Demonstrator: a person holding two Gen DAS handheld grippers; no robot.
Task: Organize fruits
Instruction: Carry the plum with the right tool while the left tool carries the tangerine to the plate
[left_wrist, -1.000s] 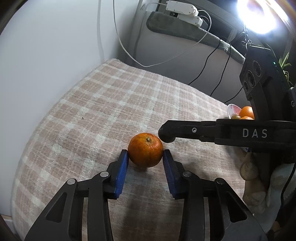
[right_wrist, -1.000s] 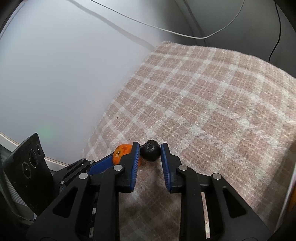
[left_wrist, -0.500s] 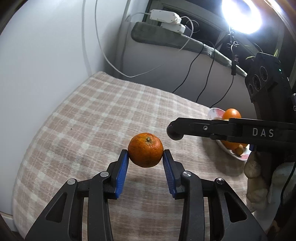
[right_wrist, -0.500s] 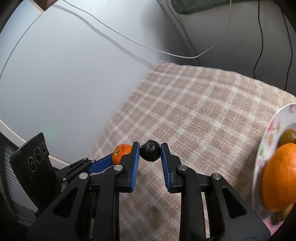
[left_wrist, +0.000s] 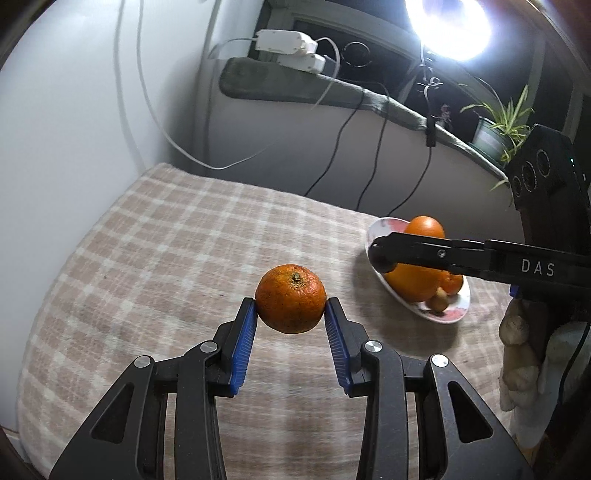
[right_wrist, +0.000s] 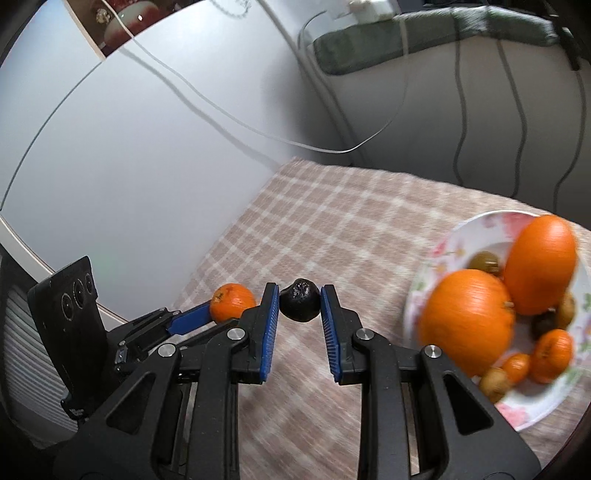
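Note:
My left gripper (left_wrist: 290, 319) is shut on a mandarin (left_wrist: 290, 304) and holds it above the checked tablecloth (left_wrist: 155, 258). My right gripper (right_wrist: 299, 306) is shut on a small dark fruit (right_wrist: 299, 305), also off the cloth. In the left wrist view the right gripper reaches in from the right, with the dark fruit (left_wrist: 382, 256) at its tip in front of a floral plate (left_wrist: 458, 312). The plate (right_wrist: 436, 258) holds two large oranges (right_wrist: 467, 325) and several small fruits. The mandarin also shows in the right wrist view (right_wrist: 232, 307), to the left of my right fingers.
A white wall (left_wrist: 66, 122) bounds the table on the left. Cables (left_wrist: 332, 166) hang behind the table's far edge. A ledge with a grey cloth (left_wrist: 295, 90), power adapters, a potted plant (left_wrist: 496, 129) and a bright lamp (left_wrist: 448, 26) runs at the back.
Both grippers have risen from the cloth with their fruits and swung right. The plate of fruit has come into fuller view and closer to the right gripper.

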